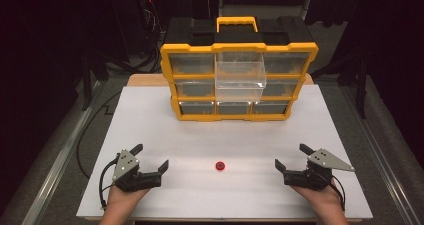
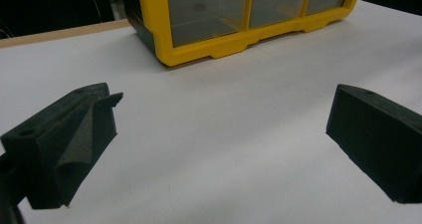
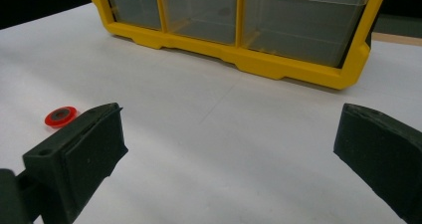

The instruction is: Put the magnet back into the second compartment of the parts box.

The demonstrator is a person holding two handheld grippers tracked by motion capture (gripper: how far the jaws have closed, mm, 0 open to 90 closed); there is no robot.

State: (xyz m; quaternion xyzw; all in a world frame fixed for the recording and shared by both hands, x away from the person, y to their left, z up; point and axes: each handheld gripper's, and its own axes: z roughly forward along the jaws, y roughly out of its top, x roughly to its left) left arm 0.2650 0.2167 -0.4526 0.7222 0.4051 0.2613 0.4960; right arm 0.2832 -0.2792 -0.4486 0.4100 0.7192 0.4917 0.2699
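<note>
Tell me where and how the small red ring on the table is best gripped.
Grip the red ring across its outer rim, coming straight down from above: it lies flat on the white table with bare space all round. The open right gripper seems well placed.

White table top [image 1: 150,115] on wooden board; dark room behind; grey floor [image 1: 50,155], cables.

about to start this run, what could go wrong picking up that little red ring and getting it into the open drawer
The red ring is small and lies flat on the white table, so wide-open jaws of the right gripper or left gripper may push it away. The pulled-out clear drawer juts forward; a rising hand could knock it.
</note>
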